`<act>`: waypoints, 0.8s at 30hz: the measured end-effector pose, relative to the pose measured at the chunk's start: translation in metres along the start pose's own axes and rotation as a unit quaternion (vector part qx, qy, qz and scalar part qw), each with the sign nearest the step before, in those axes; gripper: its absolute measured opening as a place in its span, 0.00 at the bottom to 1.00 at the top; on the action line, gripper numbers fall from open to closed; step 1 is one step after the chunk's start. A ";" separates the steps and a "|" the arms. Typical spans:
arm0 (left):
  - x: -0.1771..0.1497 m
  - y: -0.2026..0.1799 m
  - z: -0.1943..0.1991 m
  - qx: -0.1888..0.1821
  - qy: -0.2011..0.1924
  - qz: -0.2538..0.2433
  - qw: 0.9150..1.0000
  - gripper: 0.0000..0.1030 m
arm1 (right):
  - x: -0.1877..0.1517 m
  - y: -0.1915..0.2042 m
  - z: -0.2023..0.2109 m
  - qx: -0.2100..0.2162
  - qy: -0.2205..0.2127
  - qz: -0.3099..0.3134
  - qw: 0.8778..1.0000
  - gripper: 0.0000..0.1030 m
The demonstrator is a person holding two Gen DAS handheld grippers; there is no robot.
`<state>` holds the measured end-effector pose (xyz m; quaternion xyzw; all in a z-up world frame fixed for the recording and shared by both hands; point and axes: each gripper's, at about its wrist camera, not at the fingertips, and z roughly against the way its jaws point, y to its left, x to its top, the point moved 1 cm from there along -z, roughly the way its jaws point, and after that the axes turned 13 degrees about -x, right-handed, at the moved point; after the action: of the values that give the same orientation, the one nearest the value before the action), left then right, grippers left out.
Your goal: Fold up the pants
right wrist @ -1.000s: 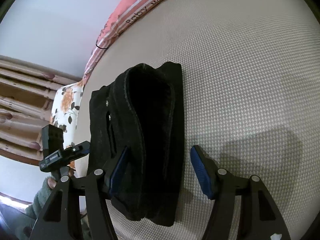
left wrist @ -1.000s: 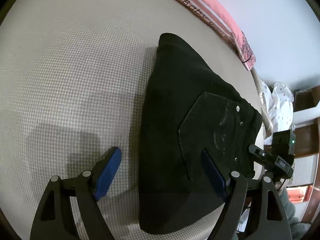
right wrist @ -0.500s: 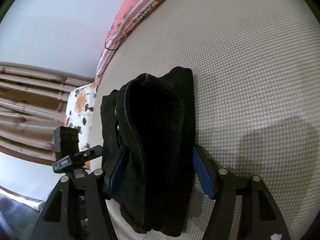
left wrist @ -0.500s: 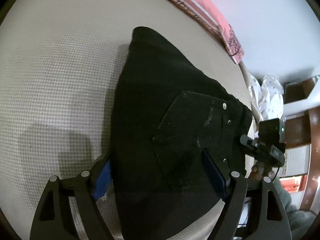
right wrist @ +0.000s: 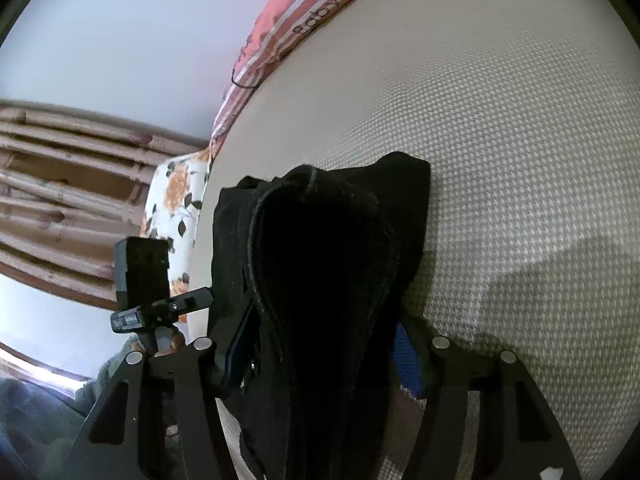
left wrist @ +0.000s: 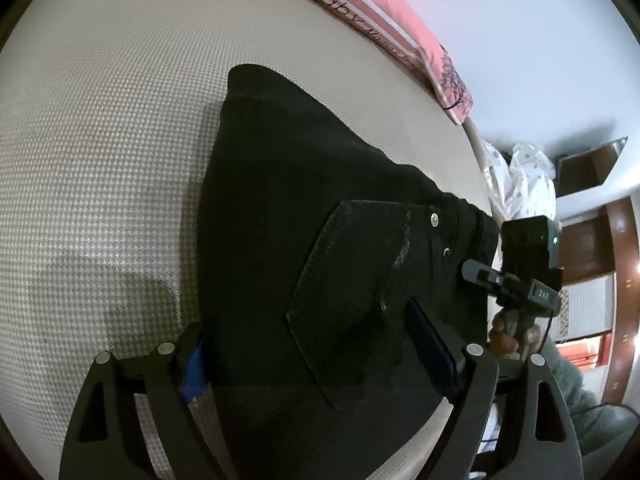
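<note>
The black pants (left wrist: 304, 240) lie folded into a thick bundle on the pale woven mattress (left wrist: 100, 140), back pocket up. My left gripper (left wrist: 316, 356) has its jaws wide apart, one on each side of the bundle's near end. In the right wrist view the pants (right wrist: 320, 280) show as stacked folded layers, lifted slightly at the near end. My right gripper (right wrist: 320, 348) straddles that end, with both blue pads (right wrist: 406, 360) pressed against the cloth. Each gripper shows in the other's view, at the opposite end of the bundle.
A pink striped blanket (left wrist: 380, 20) lies along the mattress's far edge by the white wall. White spotted cloth (left wrist: 524, 176) and wooden furniture stand beyond the mattress at the right. A floral pillow (right wrist: 176, 200) and curtains show in the right wrist view.
Both grippers have moved forward onto the ends of the folded pants. The jaws now straddle the bundle, where a second ago they stood short of it. The right jaws have narrowed onto the cloth.
</note>
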<state>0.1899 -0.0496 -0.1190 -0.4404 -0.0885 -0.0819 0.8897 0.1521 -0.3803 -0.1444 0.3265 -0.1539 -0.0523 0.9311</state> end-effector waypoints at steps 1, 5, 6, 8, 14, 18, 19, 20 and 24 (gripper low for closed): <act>-0.001 -0.002 0.000 0.007 -0.001 -0.006 1.000 0.82 | -0.001 -0.002 -0.001 0.003 0.000 -0.003 1.000 0.50; -0.004 -0.009 -0.004 0.031 -0.001 -0.024 0.999 0.71 | -0.005 -0.006 0.000 0.017 0.005 -0.009 1.000 0.45; -0.005 -0.008 -0.004 0.034 0.000 -0.027 0.999 0.69 | -0.005 -0.006 0.000 0.017 0.005 -0.007 1.000 0.45; -0.004 -0.006 -0.003 0.036 -0.001 -0.026 0.999 0.65 | -0.004 -0.005 -0.002 0.017 0.006 -0.004 1.000 0.45; -0.007 -0.016 -0.009 0.076 -0.007 -0.036 0.996 0.65 | -0.002 0.002 -0.005 0.007 -0.002 -0.004 1.000 0.44; -0.008 -0.019 -0.012 0.104 -0.009 -0.044 0.994 0.62 | -0.004 0.006 -0.007 -0.003 -0.019 -0.016 1.000 0.43; -0.009 -0.020 -0.012 0.109 -0.010 -0.046 0.993 0.60 | -0.005 0.007 -0.007 -0.007 -0.022 -0.019 1.000 0.43; -0.009 -0.019 -0.011 0.112 -0.010 -0.047 0.993 0.58 | -0.005 0.008 -0.007 -0.011 -0.025 -0.023 0.999 0.41; -0.008 -0.019 -0.009 0.122 -0.016 -0.043 0.991 0.52 | -0.005 0.012 -0.007 -0.021 -0.033 -0.034 0.999 0.37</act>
<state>0.1783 -0.0678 -0.1120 -0.3258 -0.1307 -0.1021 0.9308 0.1497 -0.3654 -0.1435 0.3099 -0.1724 -0.0977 0.9299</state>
